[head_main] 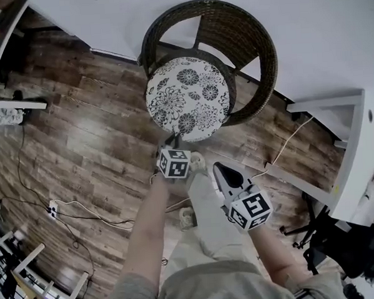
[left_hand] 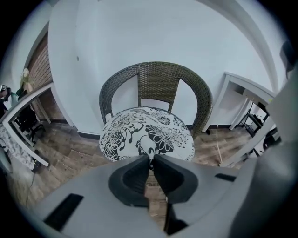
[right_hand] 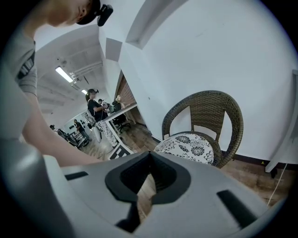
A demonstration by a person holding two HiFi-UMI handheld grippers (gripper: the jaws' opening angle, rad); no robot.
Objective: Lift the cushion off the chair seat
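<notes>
A round cushion (head_main: 187, 99) with a black floral print lies on the seat of a dark wicker chair (head_main: 250, 42). Its near edge juts past the seat's front. My left gripper (head_main: 174, 142) is at that near edge, and in the left gripper view its jaws meet on the rim of the cushion (left_hand: 146, 135), shut on it (left_hand: 150, 160). My right gripper (head_main: 217, 168) hangs lower right of the cushion and apart from it. Its jaws are shut with nothing between them (right_hand: 150, 159). From that side the cushion (right_hand: 188, 146) shows beyond the tips.
A white desk (head_main: 356, 149) with slanted legs stands at the right, close to the chair. Cables and a power strip (head_main: 52, 210) lie on the wood floor at the left. A white wall backs the chair. People stand far off (right_hand: 93, 109).
</notes>
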